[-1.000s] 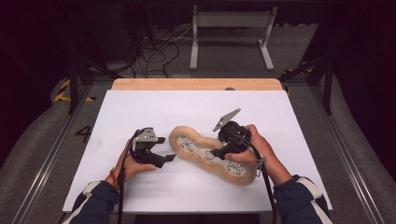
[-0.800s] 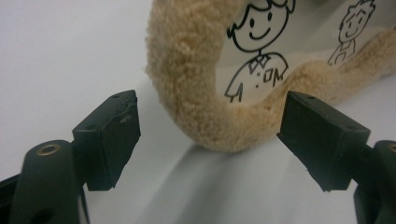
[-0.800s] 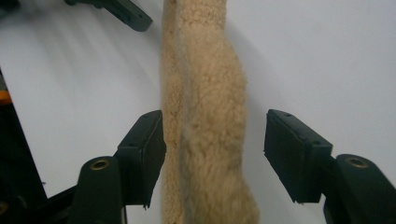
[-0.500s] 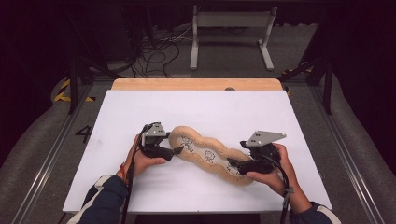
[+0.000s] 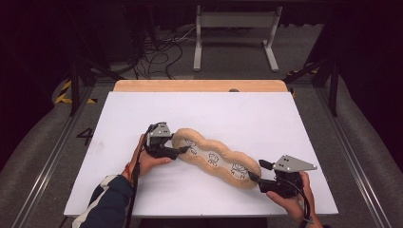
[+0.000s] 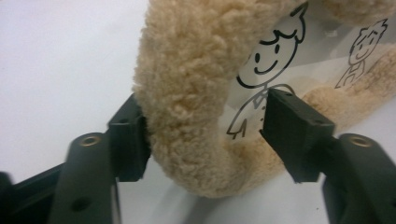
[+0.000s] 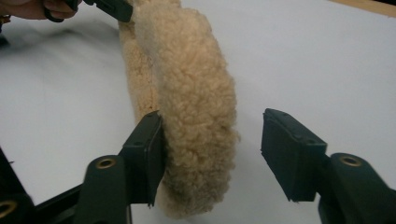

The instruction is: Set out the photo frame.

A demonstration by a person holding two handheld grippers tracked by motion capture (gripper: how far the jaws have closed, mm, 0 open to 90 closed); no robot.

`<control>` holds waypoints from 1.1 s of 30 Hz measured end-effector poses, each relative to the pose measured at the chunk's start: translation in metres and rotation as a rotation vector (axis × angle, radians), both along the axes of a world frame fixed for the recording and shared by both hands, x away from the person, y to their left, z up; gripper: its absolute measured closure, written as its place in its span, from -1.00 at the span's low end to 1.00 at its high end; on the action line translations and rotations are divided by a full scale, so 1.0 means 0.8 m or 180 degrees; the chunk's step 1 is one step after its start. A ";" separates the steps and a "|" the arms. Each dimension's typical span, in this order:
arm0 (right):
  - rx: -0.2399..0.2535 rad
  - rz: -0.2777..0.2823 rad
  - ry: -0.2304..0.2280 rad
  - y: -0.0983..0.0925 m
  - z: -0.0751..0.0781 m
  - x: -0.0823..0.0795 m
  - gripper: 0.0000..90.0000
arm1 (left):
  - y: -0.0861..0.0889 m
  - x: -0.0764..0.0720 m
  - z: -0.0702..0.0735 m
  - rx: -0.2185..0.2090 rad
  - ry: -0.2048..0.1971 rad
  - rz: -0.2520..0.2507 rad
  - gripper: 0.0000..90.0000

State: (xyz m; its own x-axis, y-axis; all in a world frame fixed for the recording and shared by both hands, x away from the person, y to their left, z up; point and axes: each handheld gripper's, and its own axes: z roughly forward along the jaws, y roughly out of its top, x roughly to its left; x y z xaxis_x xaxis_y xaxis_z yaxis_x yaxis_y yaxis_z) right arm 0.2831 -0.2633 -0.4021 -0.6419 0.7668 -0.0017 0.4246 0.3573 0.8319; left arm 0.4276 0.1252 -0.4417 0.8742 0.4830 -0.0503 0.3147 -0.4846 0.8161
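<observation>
Our left gripper (image 5: 182, 150) sits at the upper-left end of the fleece pouch (image 5: 216, 158), its jaws set either side of the fluffy rim: in the left gripper view one jaw touches the fleece from outside, while the other stands clear over the see-through window, so the jaws are spread around the rim rather than pinching it. They have just been closing, with the rim between them. Our right gripper (image 5: 253, 177) is at the pouch's lower-right end; in the right gripper view one jaw lies against the fleece and the other stands well apart from it, so this pair is spread too, and has just been closing with the pouch's end between its jaws.

The white table sheet (image 5: 266, 123) lies under the pouch, which stretches slantwise across its near half. The pouch is long and tan, with a lumpy outline. Its clear window carries small black stick-figure drawings (image 6: 266, 70).
</observation>
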 end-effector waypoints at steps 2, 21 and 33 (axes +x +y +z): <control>0.0077 0.0009 0.0019 0.000 -0.003 0.000 0.15 | 0.002 0.002 -0.001 0.0009 -0.0016 -0.0016 -0.03; 0.0094 -0.0103 -0.0195 0.007 -0.014 0.000 0.44 | 0.015 -0.011 0.005 0.0234 -0.0115 0.0081 0.33; 0.0074 -0.0033 -0.0262 0.014 -0.016 0.028 0.44 | 0.033 -0.036 0.003 0.0235 -0.0126 0.0321 0.33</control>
State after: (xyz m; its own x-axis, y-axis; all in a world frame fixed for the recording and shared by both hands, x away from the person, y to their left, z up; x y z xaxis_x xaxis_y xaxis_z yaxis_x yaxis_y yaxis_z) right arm 0.3053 -0.2524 -0.4145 -0.6323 0.7739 -0.0364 0.3579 0.3335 0.8722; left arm 0.3988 0.1520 -0.4390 0.8215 0.5698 0.0221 0.3333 -0.5113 0.7922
